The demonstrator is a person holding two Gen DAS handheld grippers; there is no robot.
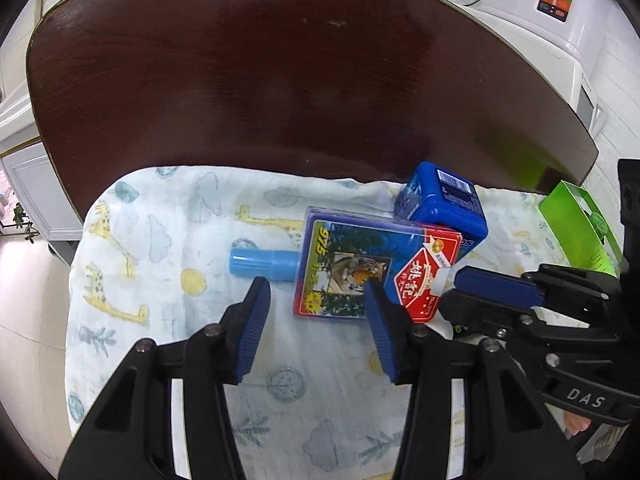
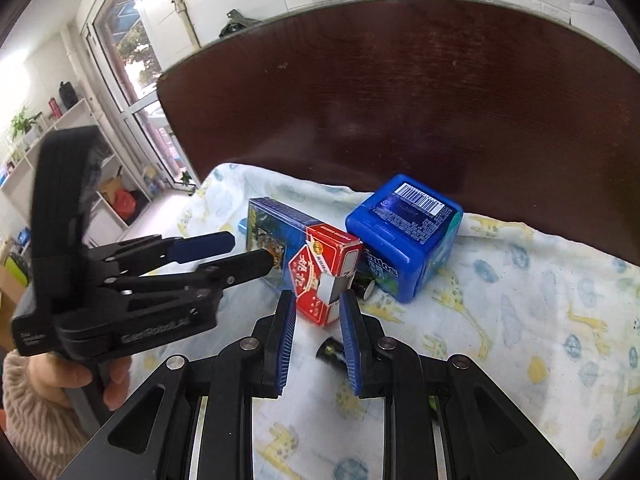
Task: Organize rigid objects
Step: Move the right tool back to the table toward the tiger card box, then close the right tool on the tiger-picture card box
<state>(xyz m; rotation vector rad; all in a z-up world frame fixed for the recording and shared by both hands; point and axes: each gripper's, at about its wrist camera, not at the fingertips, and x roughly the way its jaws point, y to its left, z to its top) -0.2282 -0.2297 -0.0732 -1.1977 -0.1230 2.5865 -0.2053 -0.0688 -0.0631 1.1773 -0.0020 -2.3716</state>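
Observation:
A tiger-print card box (image 1: 340,268) (image 2: 276,236) lies on the giraffe-print cloth (image 1: 168,264) (image 2: 520,300). A red card box (image 1: 424,280) (image 2: 320,284) leans on its right side, next to a blue cube box (image 1: 440,204) (image 2: 404,236). A light blue marker (image 1: 264,264) pokes out from under the tiger box's left edge. My left gripper (image 1: 316,288) (image 2: 248,252) is open, one fingertip over the tiger box and the other left of it. My right gripper (image 2: 318,300) (image 1: 450,290) has a narrow gap, with the red box's near end between its tips; no firm press shows.
Two black batteries lie on the cloth: one battery (image 2: 362,284) by the blue cube, another battery (image 2: 330,354) under my right finger. A green package (image 1: 576,232) stands at the cloth's right. Dark wooden table (image 1: 280,80) beyond. A hand (image 2: 72,380) holds the left gripper.

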